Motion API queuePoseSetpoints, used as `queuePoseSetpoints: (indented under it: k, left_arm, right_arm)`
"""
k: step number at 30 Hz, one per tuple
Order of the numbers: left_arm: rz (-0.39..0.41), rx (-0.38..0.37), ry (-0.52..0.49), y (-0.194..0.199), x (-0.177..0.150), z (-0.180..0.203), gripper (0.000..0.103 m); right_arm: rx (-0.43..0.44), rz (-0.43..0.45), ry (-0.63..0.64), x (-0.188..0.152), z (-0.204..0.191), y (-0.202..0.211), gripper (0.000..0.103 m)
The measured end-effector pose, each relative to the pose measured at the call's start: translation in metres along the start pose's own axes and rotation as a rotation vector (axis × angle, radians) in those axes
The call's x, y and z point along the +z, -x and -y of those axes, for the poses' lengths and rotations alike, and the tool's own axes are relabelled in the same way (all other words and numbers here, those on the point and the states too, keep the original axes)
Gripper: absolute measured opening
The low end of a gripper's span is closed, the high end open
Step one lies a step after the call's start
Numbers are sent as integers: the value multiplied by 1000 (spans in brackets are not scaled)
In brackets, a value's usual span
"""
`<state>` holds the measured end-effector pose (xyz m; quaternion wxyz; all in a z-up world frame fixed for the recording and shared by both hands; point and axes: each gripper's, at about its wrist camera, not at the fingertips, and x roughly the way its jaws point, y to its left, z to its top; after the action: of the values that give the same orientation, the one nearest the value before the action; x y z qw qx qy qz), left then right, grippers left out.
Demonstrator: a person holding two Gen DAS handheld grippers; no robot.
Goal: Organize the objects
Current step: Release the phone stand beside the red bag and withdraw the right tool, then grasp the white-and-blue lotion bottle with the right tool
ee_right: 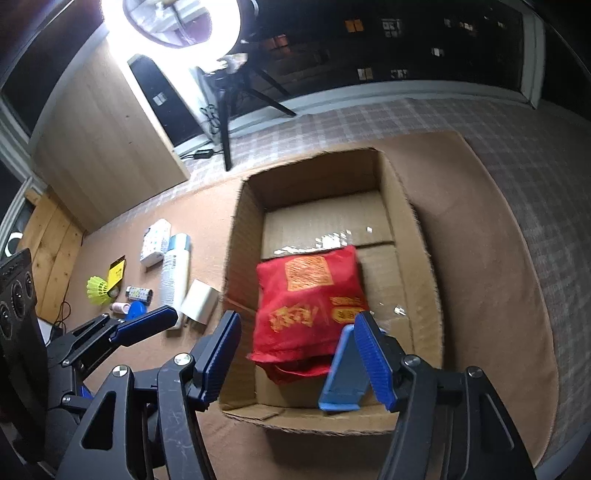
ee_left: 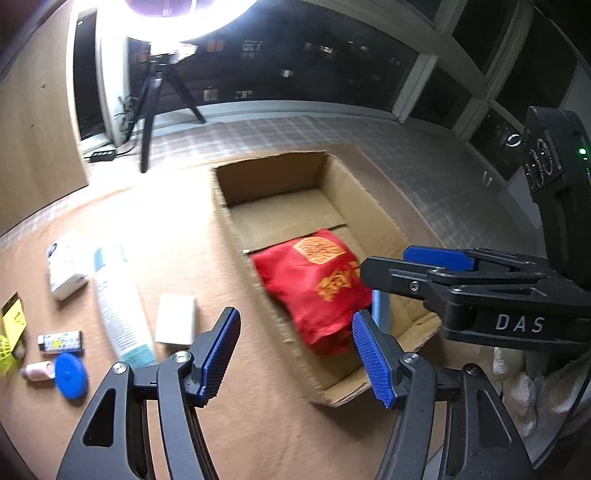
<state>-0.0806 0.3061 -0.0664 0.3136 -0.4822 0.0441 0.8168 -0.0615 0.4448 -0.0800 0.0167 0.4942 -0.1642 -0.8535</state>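
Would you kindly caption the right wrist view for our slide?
Right gripper open above a cardboard box holding a red bag; small items remain on the mat.

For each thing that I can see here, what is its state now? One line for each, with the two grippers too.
cardboard box: open on top, flaps down flat inside.
red bag: lying in the box, crumpled, slightly blurred.
blue object: in the box, leaning at its near wall.
left gripper: open, nothing between the fingers.
right gripper: open, holding nothing.
white tube: lying flat on the mat.
shuttlecock: lying on its side.
ring light: on.
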Motion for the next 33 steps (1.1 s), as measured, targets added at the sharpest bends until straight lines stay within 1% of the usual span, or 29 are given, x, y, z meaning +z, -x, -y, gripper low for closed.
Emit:
queuePoseSetpoints:
  k: [4,14,22,26,28,33]
  left_arm:
    - [8,30,27,9,-5,-22,67]
    - [15,107,113,28,-22,-87,67]
    - [-9,135,215,30,-33,-151,67]
    - [-21,104,282,22,-33,-177,67]
    - [-34,99,288,16,-32,-183,67]
    - [-60,45,288,-2,-29,-191,66]
  right_arm:
    - [27,18,28,5,-21,-6,60]
    - [51,34,119,17,-76,-28,60]
    - [105,-39,158,35,-113,-66,60]
    - [135,-111,158,42,-127,-93,60]
    - [144,-139,156,46,-133,-105,60]
    - [162,-201,153,55,-145,-132,60]
